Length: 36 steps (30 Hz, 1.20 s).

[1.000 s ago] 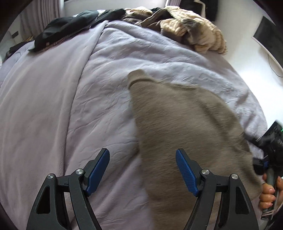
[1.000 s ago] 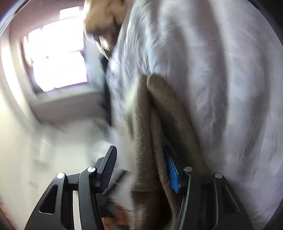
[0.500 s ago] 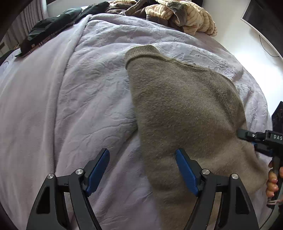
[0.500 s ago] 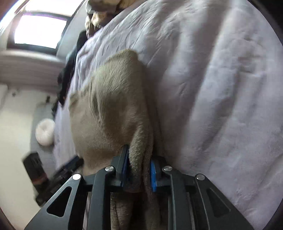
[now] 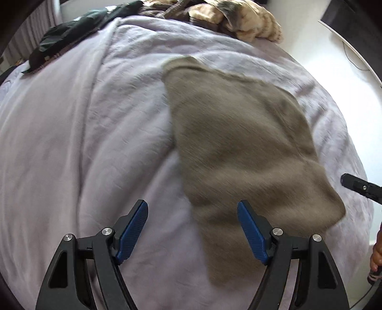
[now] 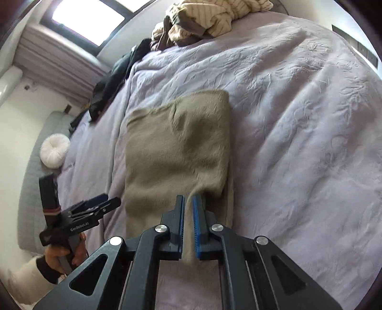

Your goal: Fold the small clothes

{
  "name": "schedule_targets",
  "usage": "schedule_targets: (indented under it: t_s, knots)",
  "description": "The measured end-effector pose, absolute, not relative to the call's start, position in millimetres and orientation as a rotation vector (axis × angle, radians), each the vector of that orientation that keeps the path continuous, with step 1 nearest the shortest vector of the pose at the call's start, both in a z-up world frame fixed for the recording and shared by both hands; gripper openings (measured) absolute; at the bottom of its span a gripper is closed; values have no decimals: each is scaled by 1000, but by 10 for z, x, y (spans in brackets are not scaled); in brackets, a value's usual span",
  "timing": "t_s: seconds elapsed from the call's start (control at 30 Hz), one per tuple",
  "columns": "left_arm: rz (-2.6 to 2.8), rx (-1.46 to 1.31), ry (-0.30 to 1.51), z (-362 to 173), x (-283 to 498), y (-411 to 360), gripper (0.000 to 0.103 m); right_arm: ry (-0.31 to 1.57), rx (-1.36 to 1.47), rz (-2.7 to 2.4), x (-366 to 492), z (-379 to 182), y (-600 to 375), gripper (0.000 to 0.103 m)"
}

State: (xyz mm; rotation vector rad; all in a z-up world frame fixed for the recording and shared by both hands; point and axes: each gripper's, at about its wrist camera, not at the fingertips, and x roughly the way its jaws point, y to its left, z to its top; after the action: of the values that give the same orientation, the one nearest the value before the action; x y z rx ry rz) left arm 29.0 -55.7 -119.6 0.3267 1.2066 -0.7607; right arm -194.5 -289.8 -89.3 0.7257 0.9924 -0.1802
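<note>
Your right gripper [image 6: 188, 207] is clamped tight on the near edge of the taupe sweater [image 6: 176, 152]; the blue pads [image 6: 195, 229] pinch a narrow strip of the knit between them, jaws nearly together. The rest of the sweater lies spread on the lavender bedspread [image 6: 298, 143], folded over itself, with a thin lower layer peeking out along its right side in the right wrist view. Small lump or wrinkle near its far end.

Your left gripper [image 5: 192, 229] is wide open, holding nothing. Its right blue pad [image 5: 250, 233] sits over the near part of the sweater [image 5: 238, 143]; the left pad is over bare bedspread [image 5: 83, 143]. Touching the cloth or just above it? Can't tell. From the right wrist view the left gripper [image 6: 102, 202] is at the left of the sweater, held in your hand [image 6: 62, 255].

The left wrist view is motion-blurred. There the sweater runs from a ribbed edge at the far end to a broad near end, and the tip of the right gripper [image 5: 358, 186] shows just beside its right side.

Far end of the bed: a pile of beige striped clothes [image 6: 214, 16] and a dark garment [image 5: 71, 35]. A round white cushion [image 6: 55, 150] rests on a grey bench beside the bed.
</note>
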Motion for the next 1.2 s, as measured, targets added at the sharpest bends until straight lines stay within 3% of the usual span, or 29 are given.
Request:
schedule_targets:
  t_s: [0.13, 0.33, 0.5, 0.53, 1.2]
  knots:
    - [-782, 337, 1269, -1365, 128, -592, 78, 979, 709, -83, -1969, -843, -2660, 12]
    - [-749, 328, 1323, -1570, 68, -482, 78, 1166, 594, -253, -1943, -1257, -2587, 11]
    - [-740, 310, 1344, -1594, 51, -408, 78, 1161, 811, -335, -2265, -1500, -2808, 6]
    - [-736, 312, 1345, -1600, 40, -398, 78, 1184, 802, -371, -2316, -1517, -2814, 13]
    - [-628, 366, 1384, -1224, -35, -153, 78, 1225, 862, -375, -2470, -1191, -2725, 14]
